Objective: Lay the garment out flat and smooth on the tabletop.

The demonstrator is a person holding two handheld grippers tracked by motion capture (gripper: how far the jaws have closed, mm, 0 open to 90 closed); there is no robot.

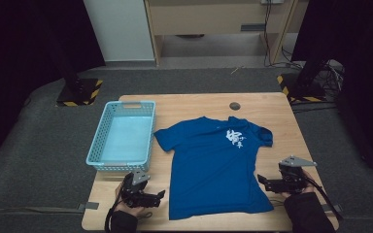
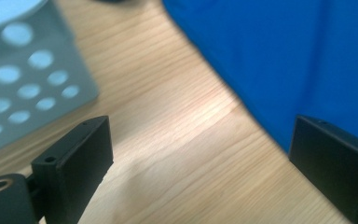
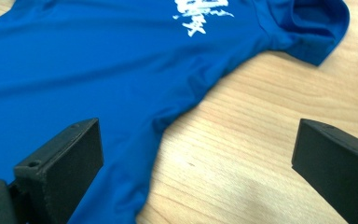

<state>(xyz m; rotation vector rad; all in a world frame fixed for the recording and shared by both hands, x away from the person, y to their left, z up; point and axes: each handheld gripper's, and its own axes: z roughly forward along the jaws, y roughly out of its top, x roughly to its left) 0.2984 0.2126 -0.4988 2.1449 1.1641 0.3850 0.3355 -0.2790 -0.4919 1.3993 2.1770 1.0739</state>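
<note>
Before you, a blue T-shirt (image 1: 213, 165) lies spread flat on the wooden table (image 1: 281, 116), white print (image 1: 235, 138) facing up, collar away from you; a pale blue perforated basket (image 1: 123, 137) stands just beside its sleeve

One T-shirt (image 1: 213, 165), one basket (image 1: 122, 138), two grippers

Dim room, soft blur, faint shadows

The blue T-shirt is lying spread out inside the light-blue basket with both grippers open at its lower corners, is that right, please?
Not quite: the blue T-shirt lies spread on the wooden table, beside the light-blue basket, as the high view shows. The left gripper and right gripper are open.
</note>
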